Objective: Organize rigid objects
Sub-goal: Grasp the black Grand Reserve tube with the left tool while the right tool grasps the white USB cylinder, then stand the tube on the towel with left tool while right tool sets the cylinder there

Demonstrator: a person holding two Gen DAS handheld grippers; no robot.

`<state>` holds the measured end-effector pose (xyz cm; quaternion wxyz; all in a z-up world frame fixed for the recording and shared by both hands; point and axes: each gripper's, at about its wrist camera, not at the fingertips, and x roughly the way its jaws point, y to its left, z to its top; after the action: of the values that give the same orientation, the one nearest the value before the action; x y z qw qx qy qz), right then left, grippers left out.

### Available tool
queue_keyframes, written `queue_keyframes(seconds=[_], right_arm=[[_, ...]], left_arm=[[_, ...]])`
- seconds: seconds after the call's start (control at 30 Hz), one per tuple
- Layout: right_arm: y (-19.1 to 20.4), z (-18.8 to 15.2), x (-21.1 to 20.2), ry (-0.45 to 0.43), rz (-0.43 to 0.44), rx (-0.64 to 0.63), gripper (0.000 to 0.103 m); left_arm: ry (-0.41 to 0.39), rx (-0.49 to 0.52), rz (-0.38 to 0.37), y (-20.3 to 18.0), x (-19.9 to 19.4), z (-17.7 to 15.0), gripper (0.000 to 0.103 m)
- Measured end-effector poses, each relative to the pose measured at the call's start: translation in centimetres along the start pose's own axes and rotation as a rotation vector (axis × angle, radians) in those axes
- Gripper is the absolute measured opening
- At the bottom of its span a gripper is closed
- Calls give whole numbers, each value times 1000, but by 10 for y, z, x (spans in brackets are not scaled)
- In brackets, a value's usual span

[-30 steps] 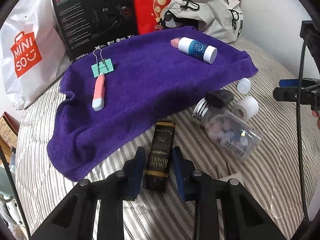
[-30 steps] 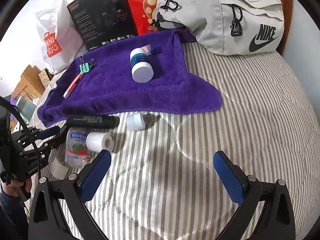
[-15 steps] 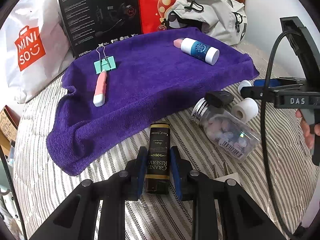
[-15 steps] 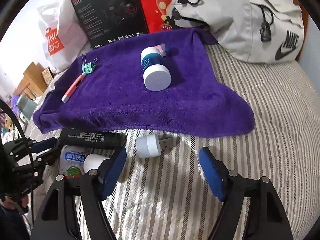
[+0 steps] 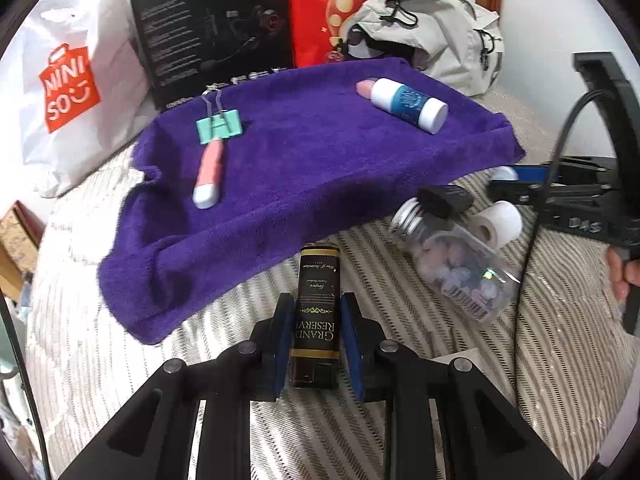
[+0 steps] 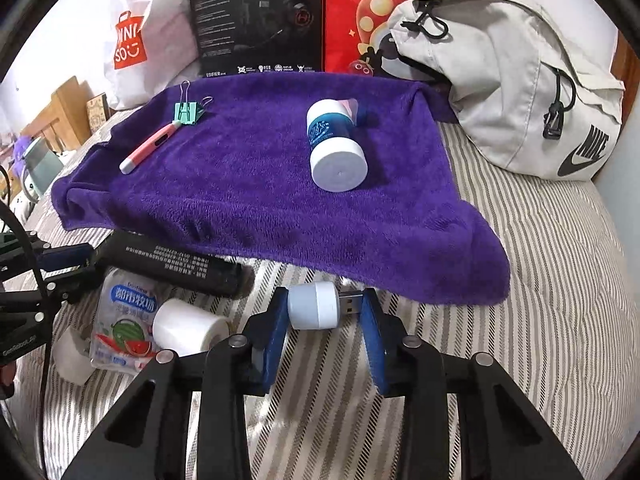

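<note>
Small white USB light lies just beside the purple towel's near edge.

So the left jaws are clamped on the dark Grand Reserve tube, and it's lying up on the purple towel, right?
Not quite. The left gripper is shut on the dark Grand Reserve tube, but the left wrist view shows it on the striped bedding, just off the edge of the purple towel.
</note>
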<state>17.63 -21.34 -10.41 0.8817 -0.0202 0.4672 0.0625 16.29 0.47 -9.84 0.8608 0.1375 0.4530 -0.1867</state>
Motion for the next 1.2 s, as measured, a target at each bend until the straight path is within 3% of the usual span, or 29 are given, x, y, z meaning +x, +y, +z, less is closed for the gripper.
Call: queue_keyframes(seconds=[0.1, 0.43, 0.73, 1.2], right_arm=[[-7, -4, -9, -3, 18, 22, 36], [-6, -18, -14, 27, -54, -24, 36], [-14, -19, -20, 17, -11, 5, 36], [-11, -2, -39, -12, 39, -4, 36]], left_arm=[[1, 3, 27, 4, -3, -4, 23], [-6, -14, 21, 7, -4, -7, 23], [9, -41, 9, 9, -7, -6, 23], [-31, -106, 5, 25, -33, 4, 23]])
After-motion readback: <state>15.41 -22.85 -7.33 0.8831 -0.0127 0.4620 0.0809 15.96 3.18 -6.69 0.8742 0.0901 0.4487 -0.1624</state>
